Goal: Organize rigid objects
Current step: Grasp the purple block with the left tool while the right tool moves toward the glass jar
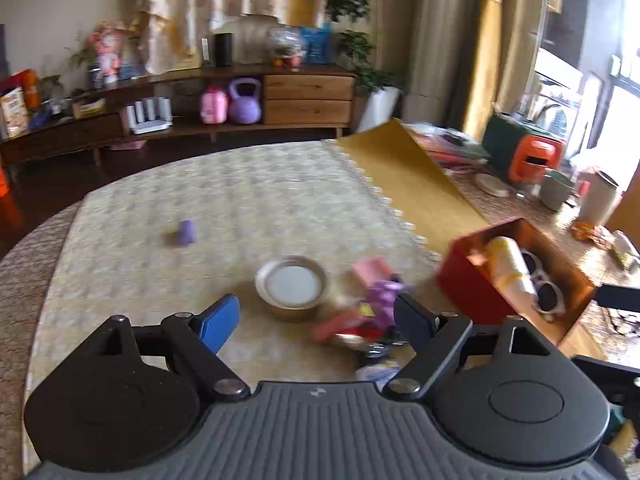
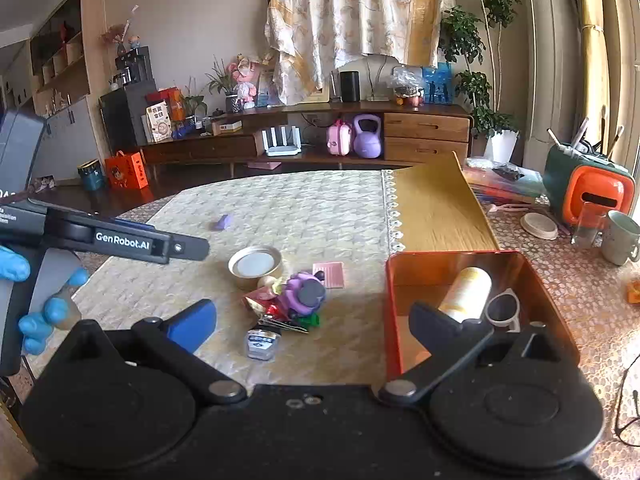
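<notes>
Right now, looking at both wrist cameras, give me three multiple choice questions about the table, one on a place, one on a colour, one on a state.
1. Where do the white-framed sunglasses lie?
A. in the orange rectangular box
B. on the cloth
C. in the round metal tin

2. What colour is the small block alone on the patterned cloth?
A. green
B. purple
C. red

3. How do the right tongs stand?
A. shut on a toy
B. open, empty
C. shut, empty

Answers: 1 A, they sit beside the pale yellow cylinder inside the box; 2 B, it shows purple in both views; 3 B, the fingers are spread with nothing between them.
</notes>
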`<action>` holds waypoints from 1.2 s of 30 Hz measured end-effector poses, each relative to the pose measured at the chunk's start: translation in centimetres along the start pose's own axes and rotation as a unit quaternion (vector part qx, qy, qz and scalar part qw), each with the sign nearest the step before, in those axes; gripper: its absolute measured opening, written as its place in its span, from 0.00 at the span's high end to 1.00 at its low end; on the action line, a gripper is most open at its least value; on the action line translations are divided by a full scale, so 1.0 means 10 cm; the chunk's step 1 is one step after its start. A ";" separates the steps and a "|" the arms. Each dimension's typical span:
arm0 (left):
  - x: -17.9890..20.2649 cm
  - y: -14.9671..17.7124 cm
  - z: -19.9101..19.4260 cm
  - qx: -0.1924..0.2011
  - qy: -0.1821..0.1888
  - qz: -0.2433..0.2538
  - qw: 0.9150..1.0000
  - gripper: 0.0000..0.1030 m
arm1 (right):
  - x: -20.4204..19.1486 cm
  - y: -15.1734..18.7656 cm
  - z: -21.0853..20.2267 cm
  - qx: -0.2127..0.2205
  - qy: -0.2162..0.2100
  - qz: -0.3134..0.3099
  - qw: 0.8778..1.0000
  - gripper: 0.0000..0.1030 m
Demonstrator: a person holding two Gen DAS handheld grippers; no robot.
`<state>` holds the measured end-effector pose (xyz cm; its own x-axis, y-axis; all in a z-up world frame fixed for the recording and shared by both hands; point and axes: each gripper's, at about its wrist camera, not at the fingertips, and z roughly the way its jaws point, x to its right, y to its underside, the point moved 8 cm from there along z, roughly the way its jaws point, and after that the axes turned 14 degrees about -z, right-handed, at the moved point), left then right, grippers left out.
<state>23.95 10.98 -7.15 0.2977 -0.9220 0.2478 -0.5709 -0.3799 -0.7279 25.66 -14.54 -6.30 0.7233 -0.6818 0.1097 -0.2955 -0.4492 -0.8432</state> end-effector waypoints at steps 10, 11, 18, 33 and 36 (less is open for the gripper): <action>-0.67 -0.21 0.30 0.012 -0.050 -0.044 0.998 0.18 | -0.20 0.11 0.32 -0.031 -0.025 0.002 0.999 0.00; -0.72 -0.23 0.35 0.014 -0.056 -0.046 0.997 0.18 | -0.24 0.12 0.36 -0.034 -0.029 -0.002 0.999 0.00; -1.12 -0.46 0.82 0.022 -0.102 -0.070 0.992 0.18 | -0.56 0.18 0.65 -0.057 -0.059 -0.042 0.996 0.02; -1.53 -0.69 1.90 0.009 -0.133 -0.109 0.985 0.18 | -0.70 0.34 1.24 -0.112 -0.085 -0.036 0.989 0.15; -1.56 -0.70 2.02 0.011 -0.132 -0.110 0.985 0.18 | -0.70 0.35 1.33 -0.118 -0.086 -0.033 0.989 0.19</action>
<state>38.78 29.59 -18.87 0.6034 -0.7642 0.2281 -0.4547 -0.5646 -0.6888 27.84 -3.65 -17.05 0.8349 -0.5480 0.0524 -0.3669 -0.6249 -0.6891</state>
